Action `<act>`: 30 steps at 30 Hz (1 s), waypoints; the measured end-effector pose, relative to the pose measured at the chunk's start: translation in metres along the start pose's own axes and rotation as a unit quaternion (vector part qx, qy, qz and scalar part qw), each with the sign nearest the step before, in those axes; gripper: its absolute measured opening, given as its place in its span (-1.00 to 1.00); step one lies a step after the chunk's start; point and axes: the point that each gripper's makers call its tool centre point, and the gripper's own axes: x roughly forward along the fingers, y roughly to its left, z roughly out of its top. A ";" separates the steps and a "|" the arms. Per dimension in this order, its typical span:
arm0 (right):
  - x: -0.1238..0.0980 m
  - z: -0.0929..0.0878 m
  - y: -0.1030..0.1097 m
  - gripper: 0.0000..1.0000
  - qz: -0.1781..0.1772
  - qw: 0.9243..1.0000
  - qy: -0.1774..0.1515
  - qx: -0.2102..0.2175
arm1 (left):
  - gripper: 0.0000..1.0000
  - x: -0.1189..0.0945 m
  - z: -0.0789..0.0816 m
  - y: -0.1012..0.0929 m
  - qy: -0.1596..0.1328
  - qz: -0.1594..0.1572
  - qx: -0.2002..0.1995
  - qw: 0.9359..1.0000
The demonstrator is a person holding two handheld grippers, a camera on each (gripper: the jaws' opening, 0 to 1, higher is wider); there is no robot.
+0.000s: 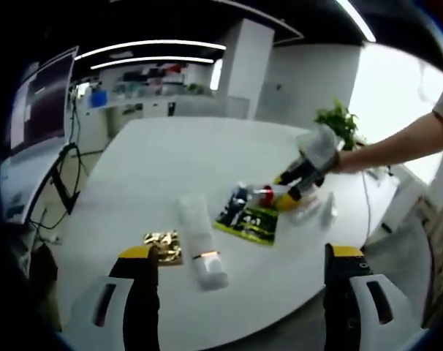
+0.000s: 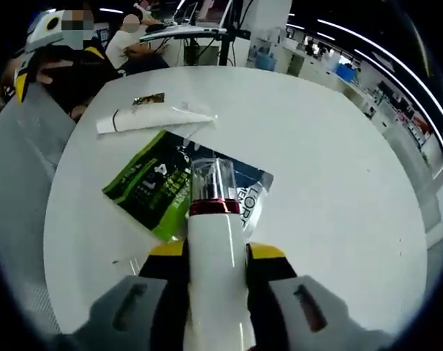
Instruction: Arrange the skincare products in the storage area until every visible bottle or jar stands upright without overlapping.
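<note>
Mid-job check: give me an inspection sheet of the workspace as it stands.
Surface: white table.
Job's things: white bottle with red band and clear cap; white tube lying flat.
Clutter: green packet; gold wrapper.
Grippers: right gripper shut on the white bottle; left gripper open, holding nothing.
Cables: dark cables hang left of the table.
Surroundings: potted plant, monitor, seated people.

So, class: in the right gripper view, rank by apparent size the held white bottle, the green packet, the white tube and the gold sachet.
1. Bottle, though nearness to the camera inflates it.
2. Green packet.
3. White tube.
4. Gold sachet.
</note>
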 end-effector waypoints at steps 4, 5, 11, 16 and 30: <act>-0.006 0.003 0.002 -0.42 -0.003 1.000 -0.006 -0.004 | 0.83 -0.001 0.001 0.001 -0.005 0.002 -0.001 1.000; -0.007 0.004 0.002 -0.42 -0.005 1.000 -0.009 0.000 | 0.83 -0.001 0.002 0.001 -0.006 0.003 -0.002 1.000; -0.018 0.008 -0.001 -0.42 -0.017 0.999 -0.028 0.023 | 0.83 -0.001 0.003 0.001 -0.010 0.002 -0.002 1.000; -0.026 0.008 -0.002 -0.43 -0.026 0.998 -0.038 0.032 | 0.83 -0.001 0.004 0.000 -0.012 0.002 0.000 1.000; -0.070 0.032 -0.006 -0.43 -0.058 0.991 -0.102 0.066 | 0.84 -0.004 0.011 0.000 -0.027 -0.002 -0.013 1.000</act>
